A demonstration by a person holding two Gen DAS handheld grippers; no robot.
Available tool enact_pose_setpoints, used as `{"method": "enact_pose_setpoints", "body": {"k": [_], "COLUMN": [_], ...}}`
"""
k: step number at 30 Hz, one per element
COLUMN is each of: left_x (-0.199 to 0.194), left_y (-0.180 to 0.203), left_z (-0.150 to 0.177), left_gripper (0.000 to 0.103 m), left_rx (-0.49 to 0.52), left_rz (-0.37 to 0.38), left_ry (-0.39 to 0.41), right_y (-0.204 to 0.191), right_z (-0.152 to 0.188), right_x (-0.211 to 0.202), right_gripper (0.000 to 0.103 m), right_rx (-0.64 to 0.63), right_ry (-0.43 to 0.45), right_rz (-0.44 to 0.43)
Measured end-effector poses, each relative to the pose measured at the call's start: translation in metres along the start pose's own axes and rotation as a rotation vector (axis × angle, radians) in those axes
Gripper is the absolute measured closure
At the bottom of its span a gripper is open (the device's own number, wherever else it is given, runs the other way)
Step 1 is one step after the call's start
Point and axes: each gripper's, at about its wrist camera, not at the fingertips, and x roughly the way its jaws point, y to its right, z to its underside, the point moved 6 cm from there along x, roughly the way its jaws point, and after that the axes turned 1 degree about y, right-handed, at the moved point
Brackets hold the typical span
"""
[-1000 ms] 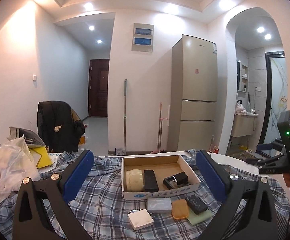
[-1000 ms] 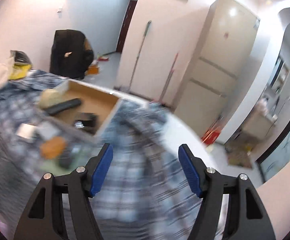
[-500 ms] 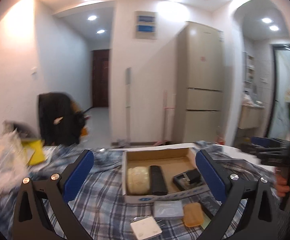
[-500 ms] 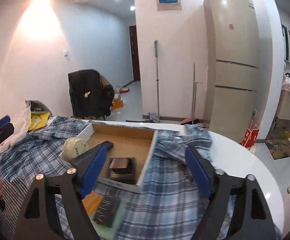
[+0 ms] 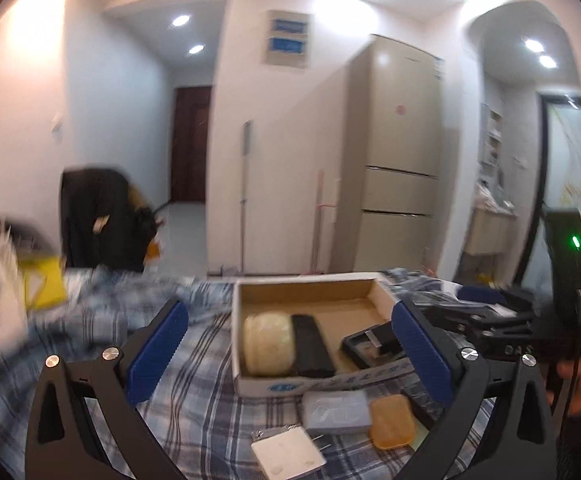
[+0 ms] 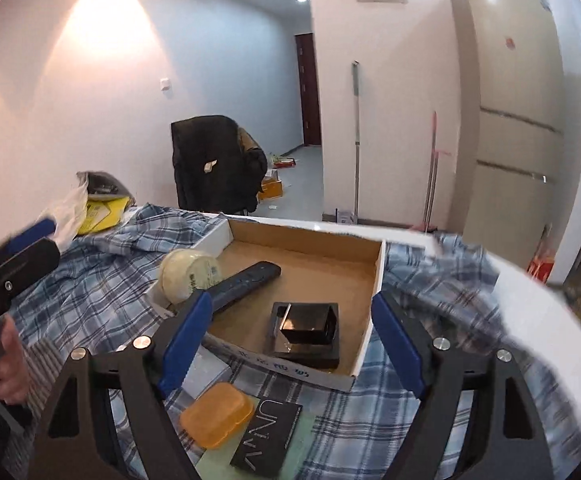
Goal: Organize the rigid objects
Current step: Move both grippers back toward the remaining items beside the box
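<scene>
An open cardboard box (image 5: 310, 280) lies on the plaid cloth, holding a cream round object (image 5: 268, 344), a black remote (image 5: 312, 344) and a small black case (image 5: 370, 346). In front of the box lie a grey flat case (image 5: 336, 406), an orange case (image 5: 392, 426) and a white square plug (image 5: 288, 454). My left gripper (image 5: 290, 352) stands open just short of the box. My right gripper (image 6: 292, 344) is open too and faces the box (image 6: 376, 280) from the right. Below it lie the orange case (image 6: 216, 410) and a black card (image 6: 268, 436). Neither gripper holds anything.
The plaid cloth (image 6: 90, 288) covers a white round table whose bare edge (image 6: 538, 320) curves at the right. A plastic bag and a yellow packet (image 6: 102, 212) sit at the far left. Beyond the table stand a jacket-draped chair (image 6: 214, 160) and a fridge (image 5: 402, 152).
Both grippers have sunk and come closer to the box. The right one swung left from the table's edge to face the box, and its jaws spread wider.
</scene>
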Motion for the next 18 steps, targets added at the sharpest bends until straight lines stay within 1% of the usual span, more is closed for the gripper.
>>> {"method": "enact_pose_setpoints", "body": {"k": [1, 2, 3, 4, 6, 10, 14, 18], "left_x": [0.008, 0.011, 0.011, 0.009, 0.005, -0.001, 0.0, 0.001], "left_y": [-0.006, -0.008, -0.009, -0.011, -0.011, -0.004, -0.002, -0.008], "left_z": [0.005, 0.007, 0.008, 0.009, 0.011, 0.013, 0.015, 0.015], "left_gripper": [0.0, 0.0, 0.0, 0.0, 0.0, 0.0, 0.0, 0.0], "left_rx": [-0.029, -0.035, -0.033, -0.023, 0.002, 0.05, 0.036, 0.001], "left_rz": [-0.009, 0.005, 0.009, -0.006, -0.008, -0.037, -0.011, -0.024], "left_ry": [-0.042, -0.061, -0.059, -0.048, -0.042, -0.032, -0.053, -0.068], "right_y": [0.004, 0.005, 0.004, 0.001, 0.0, 0.003, 0.011, 0.016], "right_z": [0.007, 0.011, 0.014, 0.014, 0.012, 0.012, 0.014, 0.016], "right_x": [0.006, 0.011, 0.014, 0.014, 0.008, 0.003, 0.004, 0.001], "right_gripper": [0.022, 0.022, 0.022, 0.022, 0.022, 0.022, 0.022, 0.022], "right_rx": [0.027, 0.045, 0.045, 0.034, 0.018, 0.044, 0.043, 0.07], "right_ry": [-0.01, -0.027, -0.048, -0.054, -0.031, -0.028, -0.026, -0.04], "right_rz": [0.013, 0.013, 0.0, -0.01, 0.011, -0.002, 0.052, 0.055]}}
